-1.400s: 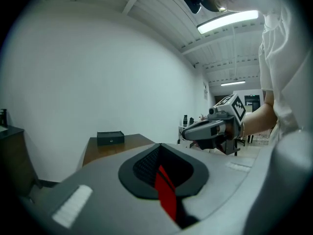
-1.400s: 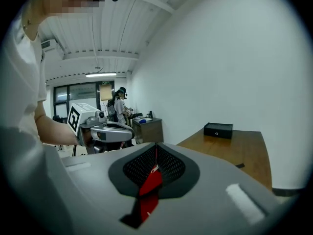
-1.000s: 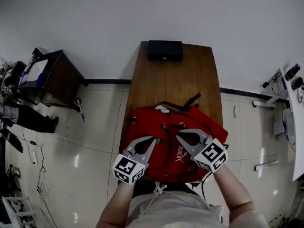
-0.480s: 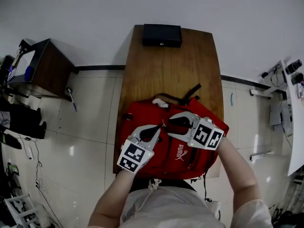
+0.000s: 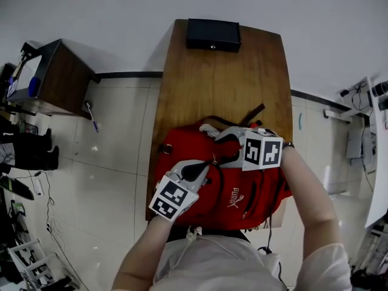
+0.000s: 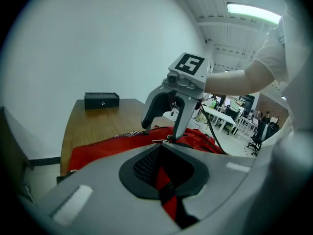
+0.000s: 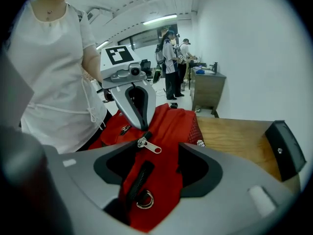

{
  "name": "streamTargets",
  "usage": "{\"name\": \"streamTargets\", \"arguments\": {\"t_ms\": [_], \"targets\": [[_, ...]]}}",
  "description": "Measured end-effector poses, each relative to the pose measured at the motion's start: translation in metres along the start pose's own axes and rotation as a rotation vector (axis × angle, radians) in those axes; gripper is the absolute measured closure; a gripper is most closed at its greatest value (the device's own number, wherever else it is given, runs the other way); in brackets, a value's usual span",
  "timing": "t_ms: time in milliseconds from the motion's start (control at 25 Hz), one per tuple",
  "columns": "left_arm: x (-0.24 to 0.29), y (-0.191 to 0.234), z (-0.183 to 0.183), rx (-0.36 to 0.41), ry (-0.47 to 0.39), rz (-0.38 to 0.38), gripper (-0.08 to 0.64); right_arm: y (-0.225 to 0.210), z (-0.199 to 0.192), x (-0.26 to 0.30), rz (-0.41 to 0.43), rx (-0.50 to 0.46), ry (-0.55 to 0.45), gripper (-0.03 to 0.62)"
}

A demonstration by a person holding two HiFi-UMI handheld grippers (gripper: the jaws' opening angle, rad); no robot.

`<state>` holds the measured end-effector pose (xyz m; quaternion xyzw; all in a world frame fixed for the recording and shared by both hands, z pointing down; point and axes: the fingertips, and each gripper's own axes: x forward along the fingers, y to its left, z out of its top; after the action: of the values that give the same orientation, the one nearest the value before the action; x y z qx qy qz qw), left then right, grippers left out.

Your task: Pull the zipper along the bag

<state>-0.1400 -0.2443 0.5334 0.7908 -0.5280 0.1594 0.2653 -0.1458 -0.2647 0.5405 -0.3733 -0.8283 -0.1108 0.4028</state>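
Observation:
A red backpack lies on the near end of a wooden table. My left gripper is shut on the bag's red fabric beside the zipper. From the right gripper view, the left gripper is pinched down on the fabric just behind the metal zipper pull. My right gripper hovers over the bag's upper part, its jaws opening wide. The pull lies loose between them, touched by neither pad. The black zipper track and a metal D-ring run under the right gripper.
A black box sits at the table's far end. A dark side table stands on the tiled floor to the left. The bag's black strap trails toward the table middle. People stand in the background of the right gripper view.
My right gripper has swung from the bag's right side up across its top and its jaws have spread apart. The left gripper has stayed clamped on the bag.

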Motion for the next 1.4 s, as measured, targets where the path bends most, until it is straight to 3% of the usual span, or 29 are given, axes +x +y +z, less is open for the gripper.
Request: {"name": "streamTargets", "arguments": {"t_ms": [120,320,560,840,1120,1320,1400], "targets": [[0.0,0.0,-0.001,0.004,0.013,-0.008,0.554,0.003,-0.001,0.01,0.07,-0.054,0.037,0.328],[0.001,0.0,-0.001,0.006,0.031,-0.025,0.555,0.006,-0.004,0.017,0.153,-0.24,0.152,0.33],[0.001,0.0,-0.002,0.007,0.028,-0.036,0.554,0.027,-0.011,0.018,0.273,-0.292,0.247,0.506],[0.005,-0.009,0.003,0.014,0.041,-0.08,0.554,0.026,-0.013,0.005,0.195,-0.237,0.229,0.581],[0.012,-0.016,0.005,0.036,0.052,-0.072,0.554,0.03,-0.012,0.001,0.025,-0.186,0.233,0.583],[0.007,-0.011,0.003,-0.052,0.016,-0.1,0.554,0.038,-0.014,-0.005,-0.032,-0.122,0.227,0.584],[0.007,-0.008,0.0,-0.035,0.028,-0.089,0.554,0.042,-0.016,-0.004,-0.054,-0.098,0.238,0.584]]}}
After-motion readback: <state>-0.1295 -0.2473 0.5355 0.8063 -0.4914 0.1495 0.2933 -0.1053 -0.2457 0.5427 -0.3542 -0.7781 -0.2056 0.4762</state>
